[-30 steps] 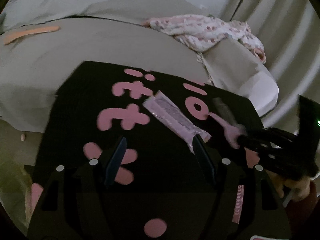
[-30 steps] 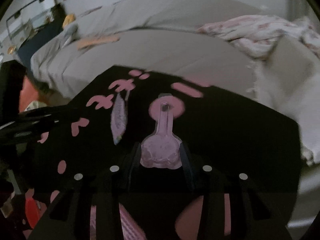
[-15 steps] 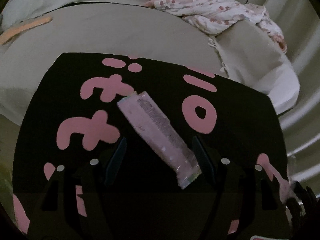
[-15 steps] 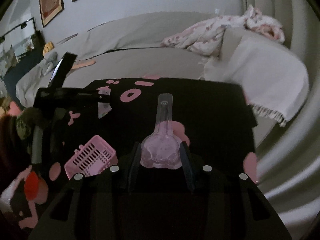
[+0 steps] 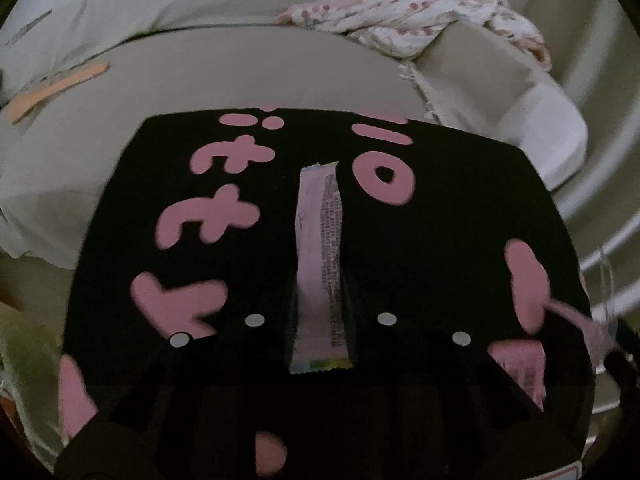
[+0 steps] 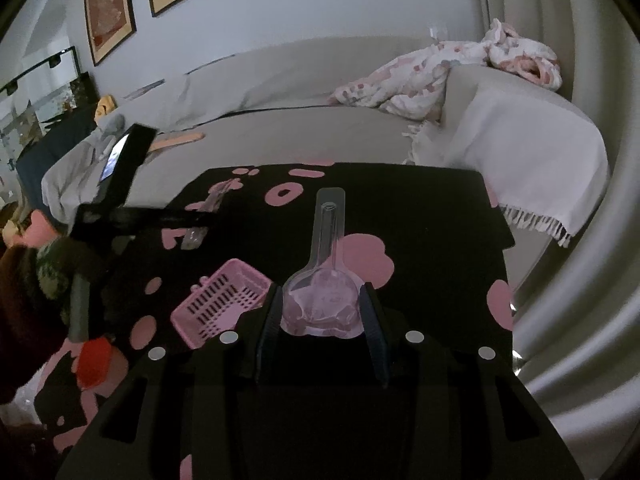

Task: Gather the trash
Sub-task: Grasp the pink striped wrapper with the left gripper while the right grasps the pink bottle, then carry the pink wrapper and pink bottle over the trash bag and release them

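On the table (image 5: pixel 440 240), your left gripper (image 5: pixel 320 312) has just closed its jaws on the wrapper (image 5: pixel 320 240) — fingers lost in dark; right gripper (image 6: pixel 320 316) holds the clear packet (image 6: pixel 320 300); the basket (image 6: pixel 220 304) looks empty.

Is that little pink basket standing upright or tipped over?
Tipped over. The pink plastic slotted basket lies on its side on the black pink-patterned table, its slotted wall facing up.

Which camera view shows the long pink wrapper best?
The left wrist view. There the long pink wrapper fills the middle of the picture, its printed text side visible, held between the jaws of the left gripper, which have just closed on it. The right wrist view shows only a small, blurred part of it at the left.
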### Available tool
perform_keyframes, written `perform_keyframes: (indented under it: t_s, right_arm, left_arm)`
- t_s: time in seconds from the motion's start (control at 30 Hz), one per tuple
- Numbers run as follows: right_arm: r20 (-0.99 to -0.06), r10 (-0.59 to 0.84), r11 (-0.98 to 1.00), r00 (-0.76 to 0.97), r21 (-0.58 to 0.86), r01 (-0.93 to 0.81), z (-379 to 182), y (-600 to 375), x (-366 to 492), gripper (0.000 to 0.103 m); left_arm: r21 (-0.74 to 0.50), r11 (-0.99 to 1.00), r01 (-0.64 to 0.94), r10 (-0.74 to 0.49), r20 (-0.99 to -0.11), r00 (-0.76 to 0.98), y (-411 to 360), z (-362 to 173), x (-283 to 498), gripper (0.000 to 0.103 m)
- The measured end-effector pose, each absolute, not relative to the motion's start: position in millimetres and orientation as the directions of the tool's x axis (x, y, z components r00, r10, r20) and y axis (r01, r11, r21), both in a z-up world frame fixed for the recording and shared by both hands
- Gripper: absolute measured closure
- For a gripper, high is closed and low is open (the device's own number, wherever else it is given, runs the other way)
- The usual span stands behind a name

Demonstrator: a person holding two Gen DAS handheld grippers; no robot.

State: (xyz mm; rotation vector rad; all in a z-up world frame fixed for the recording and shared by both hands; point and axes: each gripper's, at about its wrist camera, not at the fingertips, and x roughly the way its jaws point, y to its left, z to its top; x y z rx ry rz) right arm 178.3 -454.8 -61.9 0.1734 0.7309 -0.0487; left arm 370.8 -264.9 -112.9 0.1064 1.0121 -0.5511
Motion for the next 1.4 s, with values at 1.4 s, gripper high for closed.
perform_keyframes:
  t_s: [1.4]
  right_arm:
    - [-0.545,0.259,0.946,0.797,-0.025,-0.325,41.1,-201.5,124.8,0.065]
  left_arm:
    - [-0.286,0.919,0.272,-0.385,-0.504,0.773,53.9,-14.1,162.5,0.084]
